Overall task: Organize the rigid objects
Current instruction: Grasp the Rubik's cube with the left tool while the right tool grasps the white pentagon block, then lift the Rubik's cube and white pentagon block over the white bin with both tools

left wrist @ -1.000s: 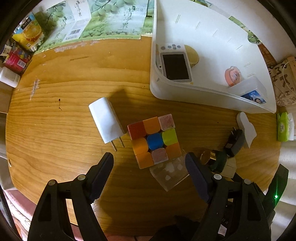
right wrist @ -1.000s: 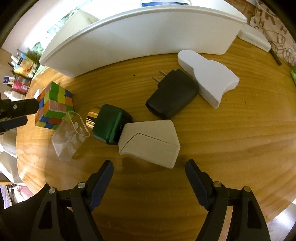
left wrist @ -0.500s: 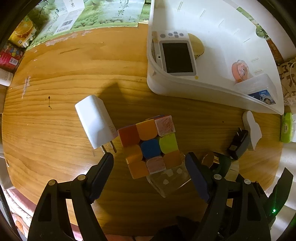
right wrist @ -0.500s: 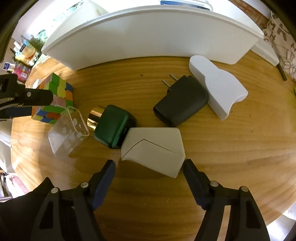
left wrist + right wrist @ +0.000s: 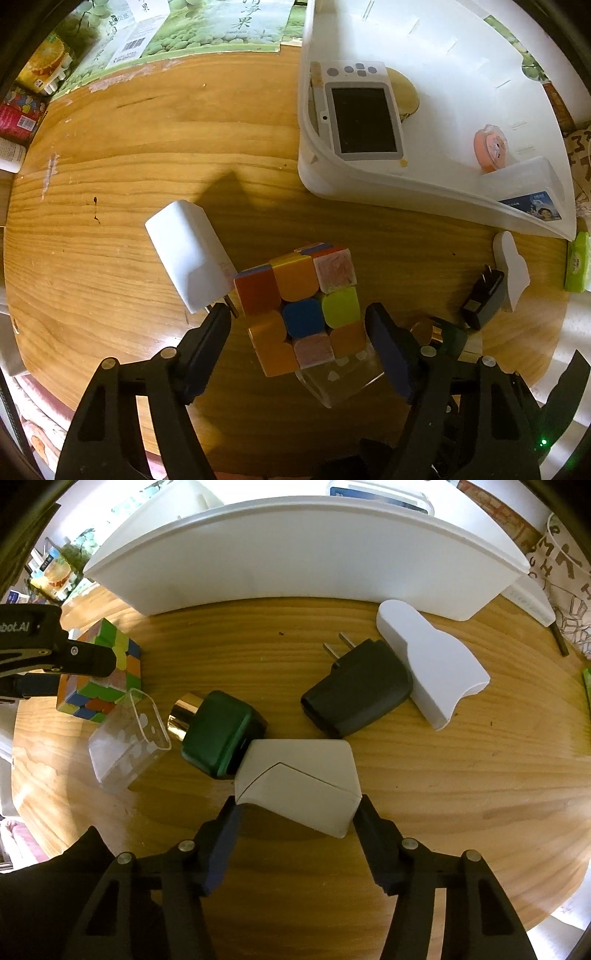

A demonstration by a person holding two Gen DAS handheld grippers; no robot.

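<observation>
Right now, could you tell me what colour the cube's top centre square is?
Blue, on the cube; left wrist view.

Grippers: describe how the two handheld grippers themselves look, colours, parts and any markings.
Both the left gripper and the right gripper are matte black plastic with triangular cut-outs, silver pivot rivets and dark navy pads on the fingers. In the right wrist view, the left gripper's side carries white lettering ending "bot.AI". A green indicator light shows in the left wrist view.

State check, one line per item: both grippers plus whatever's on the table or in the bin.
Left gripper: jaws open, straddling the multicoloured puzzle cube.
Right gripper: jaws open, beside the beige wedge-shaped box, grip not confirmed.
Clear plastic case: lying on its side.
Green bottle with gold cap: lying down, capped.
White handheld device: in the white bin, screen dark.
</observation>
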